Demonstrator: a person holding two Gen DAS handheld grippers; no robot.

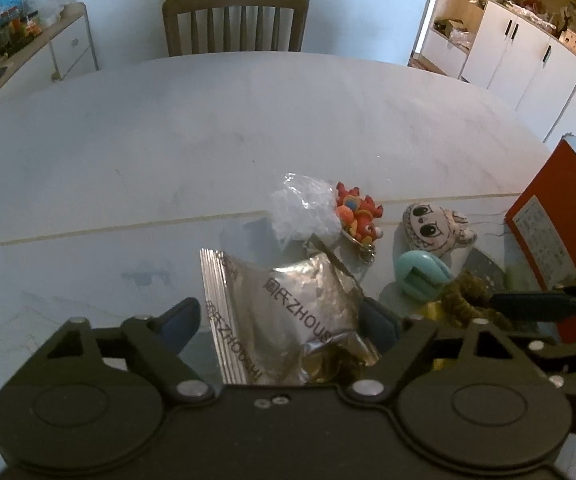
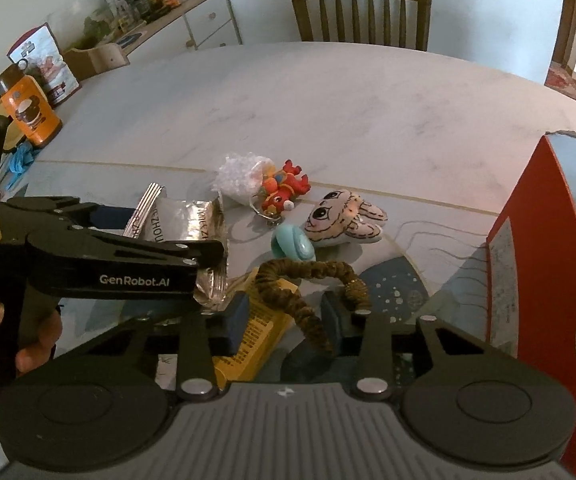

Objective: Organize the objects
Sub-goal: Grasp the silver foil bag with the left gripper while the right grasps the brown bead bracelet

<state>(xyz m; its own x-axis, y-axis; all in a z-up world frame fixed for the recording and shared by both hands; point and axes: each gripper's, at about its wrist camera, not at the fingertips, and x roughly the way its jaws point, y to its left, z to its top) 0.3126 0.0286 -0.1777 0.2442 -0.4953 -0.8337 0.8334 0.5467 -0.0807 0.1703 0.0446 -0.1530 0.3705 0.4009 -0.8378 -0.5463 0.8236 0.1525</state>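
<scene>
- Left wrist view: the left hand-held gripper (image 1: 278,320) stands wide, its blue pads on either side of a silver foil packet (image 1: 288,312) that lies on the bench (image 1: 128,140). I cannot tell whether either pad touches the foil.
- The packet sits at the near edge of a cluster: a clear crumpled bag (image 1: 303,212) behind it, a red toy keychain (image 1: 357,212) and a drawn-face plush (image 1: 435,228) further right, a teal ring (image 1: 419,276) nearer.
- To grip well, I would centre the jaws across the packet's puffed middle rather than the crimped edge, and close slowly, since foil slips and crumples.
- Right wrist view: the right hand-held gripper (image 2: 284,316) is part-way open around a brown fuzzy cord (image 2: 307,280) that loops over a yellow packet (image 2: 256,344); the pads look apart from the cord.
- A red box (image 2: 535,248) stands at the right, likely the place for these things.
- The two grippers are close together, so lift one at a time to avoid a knock.
</scene>
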